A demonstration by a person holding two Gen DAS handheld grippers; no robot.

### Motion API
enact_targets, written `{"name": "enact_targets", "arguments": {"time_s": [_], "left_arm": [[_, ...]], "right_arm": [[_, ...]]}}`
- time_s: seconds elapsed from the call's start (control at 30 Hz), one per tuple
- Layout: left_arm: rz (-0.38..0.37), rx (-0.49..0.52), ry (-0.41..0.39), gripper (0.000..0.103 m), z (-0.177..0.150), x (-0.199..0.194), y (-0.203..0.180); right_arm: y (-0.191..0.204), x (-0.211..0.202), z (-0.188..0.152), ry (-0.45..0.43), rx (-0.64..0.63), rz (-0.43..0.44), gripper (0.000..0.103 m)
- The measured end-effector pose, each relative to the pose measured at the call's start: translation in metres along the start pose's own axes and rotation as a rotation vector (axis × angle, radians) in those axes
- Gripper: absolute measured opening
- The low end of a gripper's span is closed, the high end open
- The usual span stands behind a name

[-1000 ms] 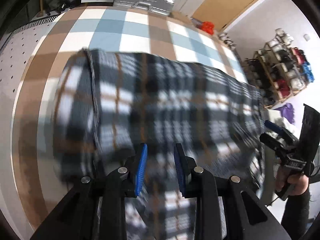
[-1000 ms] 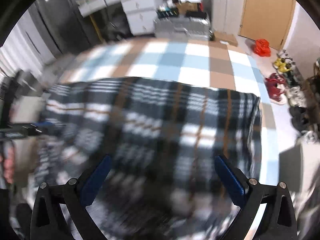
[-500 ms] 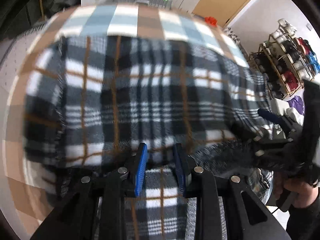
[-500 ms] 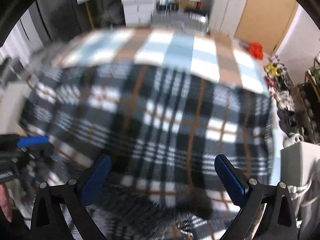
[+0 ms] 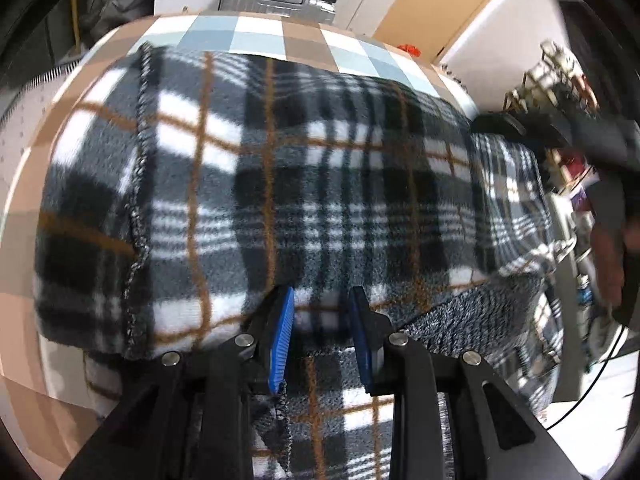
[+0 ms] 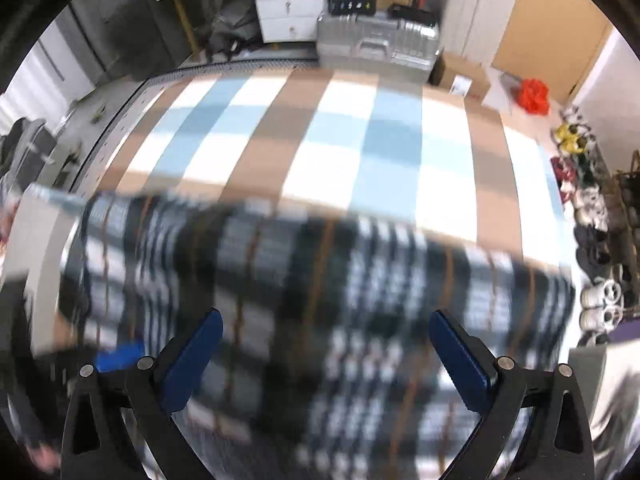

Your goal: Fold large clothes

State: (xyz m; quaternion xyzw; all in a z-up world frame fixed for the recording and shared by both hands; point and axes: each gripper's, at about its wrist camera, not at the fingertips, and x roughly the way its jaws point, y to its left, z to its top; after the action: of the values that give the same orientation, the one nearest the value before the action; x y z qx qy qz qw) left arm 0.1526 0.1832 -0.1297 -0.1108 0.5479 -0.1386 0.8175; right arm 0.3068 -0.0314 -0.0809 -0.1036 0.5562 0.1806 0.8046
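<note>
Nearest in the left wrist view, the left gripper [image 5: 322,334] has its jaws drawn narrow with the near edge of the plaid fleece [image 5: 304,184] bunched between the blue pads; it looks like a pinch on the fabric, though the contact itself is partly hidden by the fold. In the right wrist view the right gripper [image 6: 324,354] stands with its jaws wide and nothing between them, hovering over the blurred fleece [image 6: 320,304].

Compared with a second ago, the garment has been carried over: then it lay as a narrower band with much checked bed cover showing ahead of it, and now a doubled layer spreads across the near half of the bed, its stitched hem running down the left side. The right gripper has swung sideways across the cloth, judging by the smear in its picture and the shifted view.

Beyond the fleece, the checked bed cover [image 6: 360,140] is bare up to the far edge. Past it stand a silver suitcase [image 6: 376,42] and white drawers [image 6: 286,8].

To my eye one fold is laid; the next calls for the free right gripper to take an edge.
</note>
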Motion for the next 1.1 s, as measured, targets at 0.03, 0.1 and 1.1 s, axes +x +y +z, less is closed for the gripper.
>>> {"name": "enact_targets", "arguments": {"time_s": [0.03,0.1,1.1], "left_arm": [[0.003,0.003,0.000,0.022,0.001,0.000,0.001],[-0.002,0.003,0.002,0.022,0.004,0.000,0.000],[0.109,-0.074,-0.071,0.023,-0.144,-0.144,0.037]], "right_arm": [[0.004,0.012,0.006,0.025,0.006,-0.022,0.103],[0.013,0.048,0.006,0.143,-0.002,-0.046,0.103],[0.006,-0.106,-0.246,-0.297,0.254,0.508,0.103]]}}
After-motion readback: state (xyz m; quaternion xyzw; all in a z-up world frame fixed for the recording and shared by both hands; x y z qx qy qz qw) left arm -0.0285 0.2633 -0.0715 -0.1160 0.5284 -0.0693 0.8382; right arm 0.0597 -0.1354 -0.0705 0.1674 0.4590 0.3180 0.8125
